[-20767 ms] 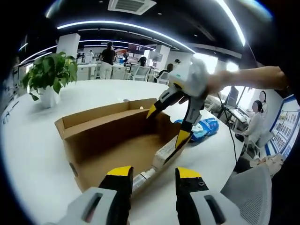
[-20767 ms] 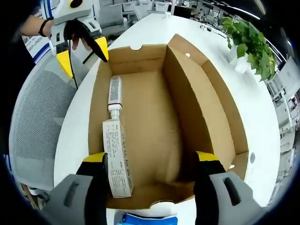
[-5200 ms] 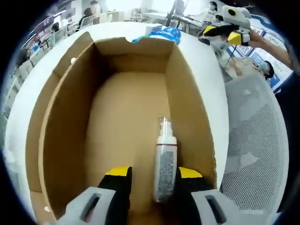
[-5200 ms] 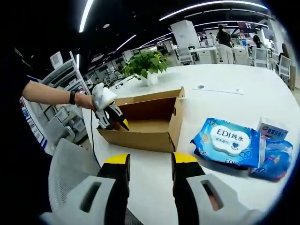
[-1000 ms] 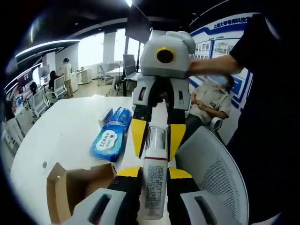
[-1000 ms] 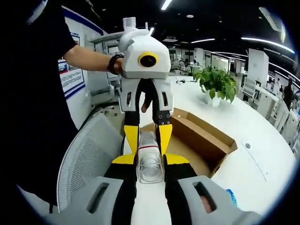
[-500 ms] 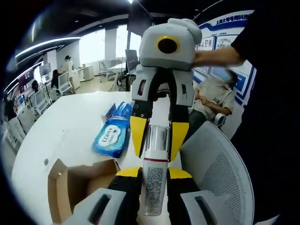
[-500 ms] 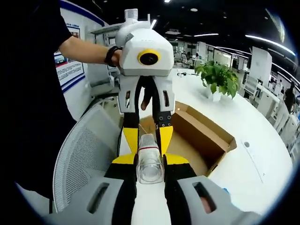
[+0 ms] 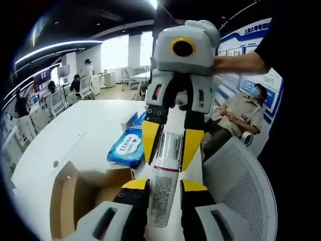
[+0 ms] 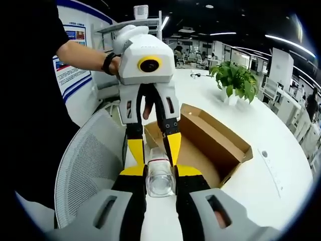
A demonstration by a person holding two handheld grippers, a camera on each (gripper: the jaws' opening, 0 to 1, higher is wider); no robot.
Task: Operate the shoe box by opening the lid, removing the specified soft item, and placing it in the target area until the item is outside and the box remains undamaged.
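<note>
**Two grippers meeting on one spray bottle**

Both of my grippers face each other above the edge of the white table. In the left gripper view, my left gripper has its yellow-tipped jaws closed narrow on the lower, labelled body of the spray bottle, which stands up between them with its clear cap on top. My right gripper comes in from the opposite side, pointing down, its yellow tips standing on either side of that clear cap; I cannot tell for sure whether they press on it.

In the right gripper view, my right gripper shows the bottle's clear cap end sitting snugly between its jaws, and the left gripper reaches down toward it from above, a hand behind its white housing.

Under the bottle, the cardboard shoe box lies open on the table, with its flaps up. A blue pack of wet wipes lies on the table beyond the box. A potted green plant stands farther along the table, and a grey mesh chair is just beside the table edge.
</note>
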